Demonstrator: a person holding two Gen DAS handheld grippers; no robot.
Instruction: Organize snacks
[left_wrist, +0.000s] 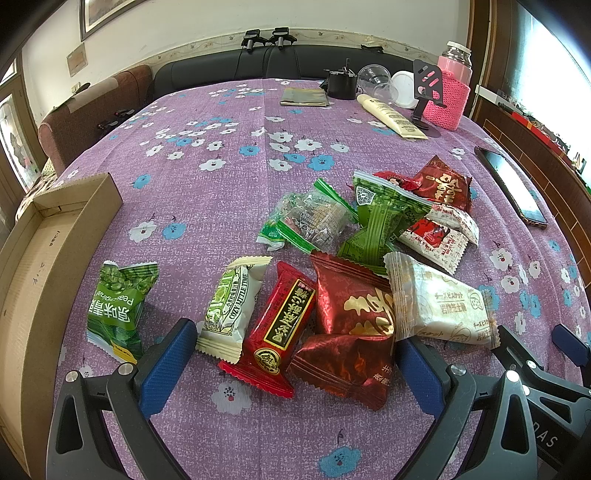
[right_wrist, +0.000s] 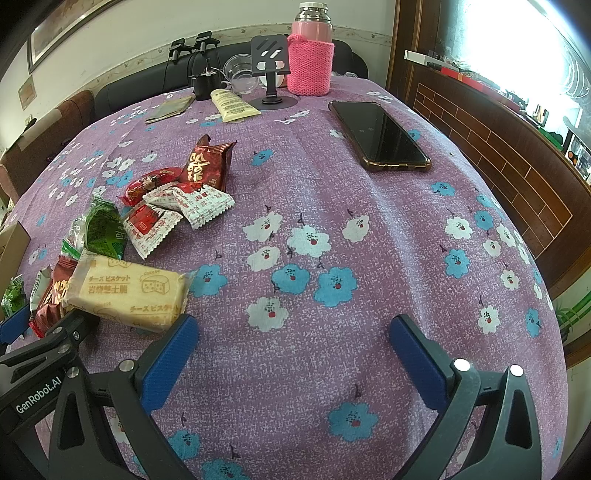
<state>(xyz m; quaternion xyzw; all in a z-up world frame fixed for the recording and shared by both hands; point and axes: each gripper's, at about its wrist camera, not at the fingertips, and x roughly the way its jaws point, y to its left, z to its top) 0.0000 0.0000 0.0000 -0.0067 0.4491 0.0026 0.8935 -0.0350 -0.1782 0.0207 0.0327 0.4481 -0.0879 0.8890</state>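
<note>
None of the snack packets (left_wrist: 332, 280) boxed yet, all heaped on the tablecloth (left_wrist: 221, 184) beside the bare cardboard box (left_wrist: 55, 258); left gripper (left_wrist: 295, 369) and right gripper (right_wrist: 295, 354) both spread, pinching nothing.

Left gripper (left_wrist: 295, 365): low over the table, jaws spread wide, blue pads (left_wrist: 168, 363) apart, nothing clamped between them. Right gripper (right_wrist: 293, 350): just beside the left one, also low, jaws wide, pads (right_wrist: 417, 354) bare, gripping nothing. Both point forward, roughly level
</note>
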